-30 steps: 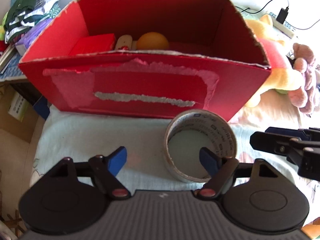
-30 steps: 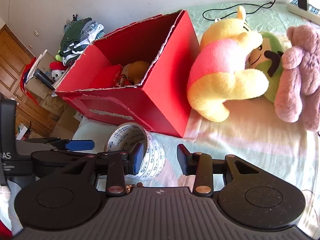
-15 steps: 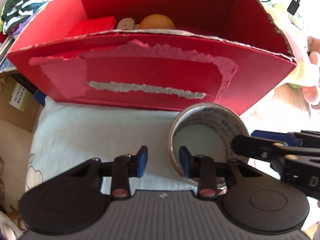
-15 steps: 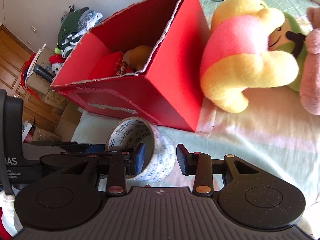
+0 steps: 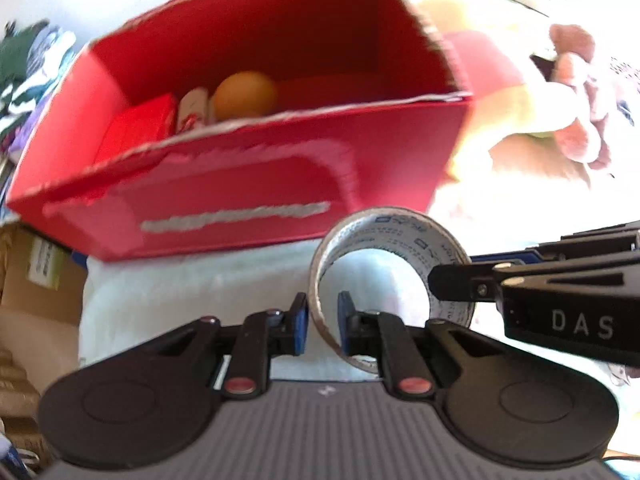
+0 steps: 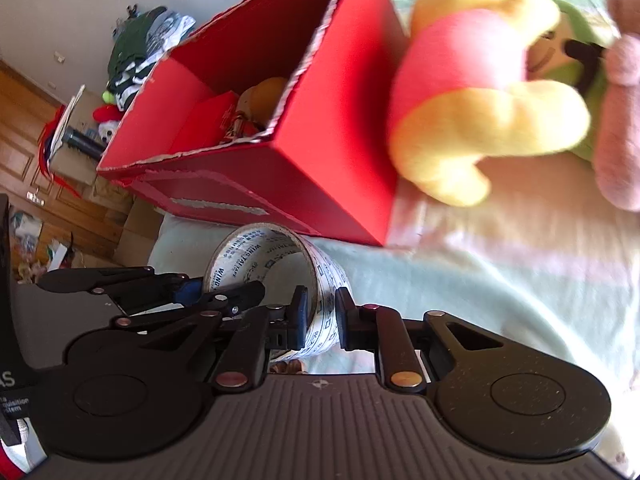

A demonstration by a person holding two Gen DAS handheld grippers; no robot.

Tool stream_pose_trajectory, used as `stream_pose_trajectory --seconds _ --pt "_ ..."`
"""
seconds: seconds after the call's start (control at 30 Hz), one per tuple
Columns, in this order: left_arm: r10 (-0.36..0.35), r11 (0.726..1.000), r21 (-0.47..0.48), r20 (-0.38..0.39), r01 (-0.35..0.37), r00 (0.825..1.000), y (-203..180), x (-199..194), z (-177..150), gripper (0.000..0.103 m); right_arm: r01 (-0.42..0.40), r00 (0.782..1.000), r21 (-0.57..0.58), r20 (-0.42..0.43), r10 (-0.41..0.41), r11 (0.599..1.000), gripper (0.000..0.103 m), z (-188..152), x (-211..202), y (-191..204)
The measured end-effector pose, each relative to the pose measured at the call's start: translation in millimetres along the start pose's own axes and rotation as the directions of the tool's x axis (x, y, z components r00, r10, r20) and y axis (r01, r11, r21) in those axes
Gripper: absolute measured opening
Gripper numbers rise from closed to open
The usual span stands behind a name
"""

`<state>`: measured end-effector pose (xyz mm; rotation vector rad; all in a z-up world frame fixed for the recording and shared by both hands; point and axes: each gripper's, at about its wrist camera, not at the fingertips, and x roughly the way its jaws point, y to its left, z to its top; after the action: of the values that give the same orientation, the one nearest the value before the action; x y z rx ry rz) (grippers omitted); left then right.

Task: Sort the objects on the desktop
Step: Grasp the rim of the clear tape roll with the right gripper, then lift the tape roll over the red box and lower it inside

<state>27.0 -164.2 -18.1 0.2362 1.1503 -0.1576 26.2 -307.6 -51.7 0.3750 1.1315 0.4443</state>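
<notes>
We see both grippers closing on the tape roll (image 5: 390,276): the left gripper (image 5: 323,322) pinches its left wall, the right gripper (image 6: 322,318) its near wall. It stands on the bed (image 6: 500,280) just before the red box (image 5: 248,184).

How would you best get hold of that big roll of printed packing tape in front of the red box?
By its thin wall, from above. The printed tape roll is a hollow ring beside the red cardboard box, so one finger fits inside the hole and one outside. Both grippers do just that: the left gripper and right gripper have just closed on opposite sides of the wall.
</notes>
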Motion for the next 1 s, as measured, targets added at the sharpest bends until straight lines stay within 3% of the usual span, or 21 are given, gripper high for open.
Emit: stream_pose_trajectory --seconds 0.33,0.63,0.8,1.0 --pt "-0.079 0.975 0.212 0.081 0.061 0.994 -67 -20 19 0.012 0.093 0.989 0.081 0.112 -0.101 0.992 0.015 -24 -56 -34" --pt "-0.15 0.942 0.329 0.217 0.072 0.965 -108 -64 37 0.012 0.121 0.948 0.147 0.276 -0.158 0.982 0.015 -25 -111 -47" --pt "-0.176 0.937 0.342 0.28 0.073 0.944 -102 -85 59 0.012 0.131 0.915 0.129 0.367 -0.17 0.983 0.015 -5 -126 -29" --pt "-0.17 0.946 0.321 0.351 0.052 0.921 -58 -103 86 0.012 0.154 0.887 0.051 0.433 -0.161 0.987 0.015 31 -129 3"
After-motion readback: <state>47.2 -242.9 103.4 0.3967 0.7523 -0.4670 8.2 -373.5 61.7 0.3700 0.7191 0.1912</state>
